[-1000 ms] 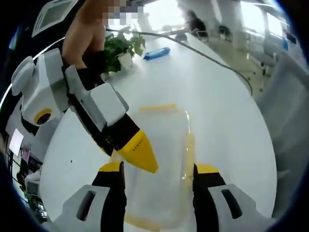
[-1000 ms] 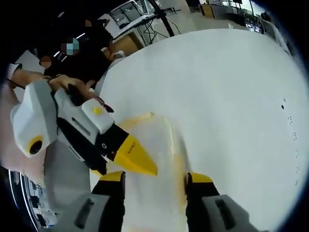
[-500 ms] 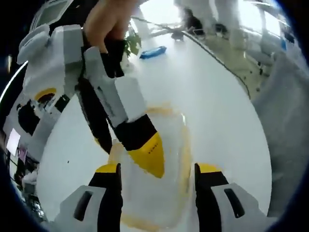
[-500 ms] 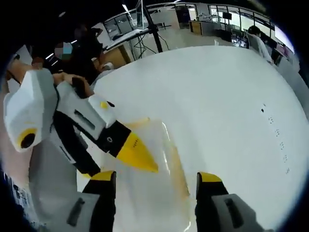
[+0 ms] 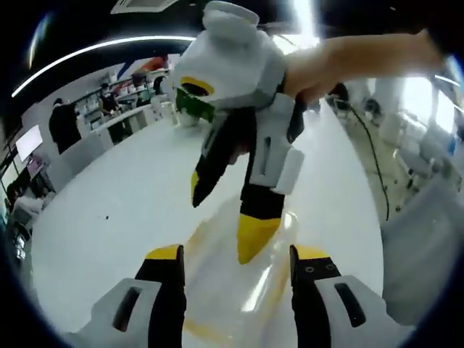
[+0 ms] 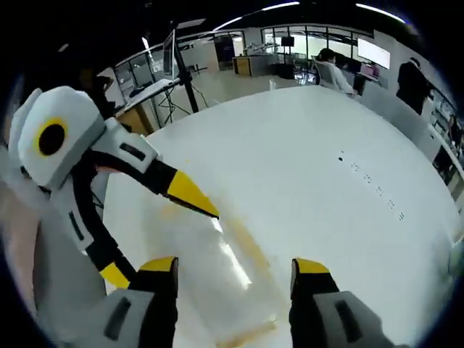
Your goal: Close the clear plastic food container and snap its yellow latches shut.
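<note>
Clear container [image 5: 232, 290] looks light, stiff, slick plastic; grip at yellow latches [image 6: 250, 250]. Both grippers [image 5: 235, 254] [image 6: 232, 264] spread, empty; lid prob. seated.

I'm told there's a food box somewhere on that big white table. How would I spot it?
Start with the wide white table and look just ahead of the two yellow-tipped jaws at the bottom of either view. There lies the clear plastic container, see-through and glinting, with yellow latches along its edges. Both the right gripper and the left gripper hang open over it.
</note>
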`<state>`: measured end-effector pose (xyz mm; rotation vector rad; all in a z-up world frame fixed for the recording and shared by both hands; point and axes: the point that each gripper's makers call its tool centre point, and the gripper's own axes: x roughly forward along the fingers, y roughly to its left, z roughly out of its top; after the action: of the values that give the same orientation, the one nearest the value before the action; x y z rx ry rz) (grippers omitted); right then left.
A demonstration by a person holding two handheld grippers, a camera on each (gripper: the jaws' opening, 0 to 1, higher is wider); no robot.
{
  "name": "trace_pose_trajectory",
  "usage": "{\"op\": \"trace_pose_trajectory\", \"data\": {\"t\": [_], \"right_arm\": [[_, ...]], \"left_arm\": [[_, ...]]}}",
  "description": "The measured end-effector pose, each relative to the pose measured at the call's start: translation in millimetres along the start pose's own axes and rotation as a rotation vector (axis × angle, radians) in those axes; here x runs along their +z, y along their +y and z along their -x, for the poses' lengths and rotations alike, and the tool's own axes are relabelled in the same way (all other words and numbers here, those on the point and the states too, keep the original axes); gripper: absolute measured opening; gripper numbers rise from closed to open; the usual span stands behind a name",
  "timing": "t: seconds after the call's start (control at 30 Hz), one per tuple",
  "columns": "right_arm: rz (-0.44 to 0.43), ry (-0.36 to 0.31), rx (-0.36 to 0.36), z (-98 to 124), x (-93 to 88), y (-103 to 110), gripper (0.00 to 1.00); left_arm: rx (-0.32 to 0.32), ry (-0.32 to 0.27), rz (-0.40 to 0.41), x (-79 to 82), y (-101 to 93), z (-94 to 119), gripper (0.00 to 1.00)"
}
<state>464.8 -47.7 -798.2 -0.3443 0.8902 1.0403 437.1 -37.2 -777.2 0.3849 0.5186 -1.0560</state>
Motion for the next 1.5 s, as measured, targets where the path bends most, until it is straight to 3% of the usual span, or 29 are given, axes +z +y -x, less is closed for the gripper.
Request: {"op": "trace_pose_trajectory", "data": {"t": [0.17, 0.43, 0.67, 0.93, 1.27, 1.5], "right_arm": [[-0.04, -0.011, -0.063, 6, -9.6, -7, 0.61], [-0.118, -0.06, -0.1, 14, -14.5, -8, 0.61], [-0.175, -0.08, -0.158, 18, -22.2, -8, 0.6], [-0.209, -0.057, -0.166, 14, -42.5, 2, 0.6], [-0.24, -0.09, -0.183, 19, -45.6, 3, 0.57], [-0.295, -0.073, -0.19, 17, -60.0, 1, 0.57]], "left_arm": [[0.027, -0.001, 0.028, -2.9, 6.4, 4, 0.55], [0.072, 0.009, 0.084, -11.4, 16.4, 12, 0.55], [0.124, 0.017, 0.185, -26.0, 29.7, 17, 0.55], [0.158, 0.038, 0.253, -41.9, 37.3, 22, 0.54], [0.172, 0.043, 0.35, -56.7, 36.6, 23, 0.51], [0.203, 0.033, 0.435, -62.7, 41.9, 26, 0.5]]}}
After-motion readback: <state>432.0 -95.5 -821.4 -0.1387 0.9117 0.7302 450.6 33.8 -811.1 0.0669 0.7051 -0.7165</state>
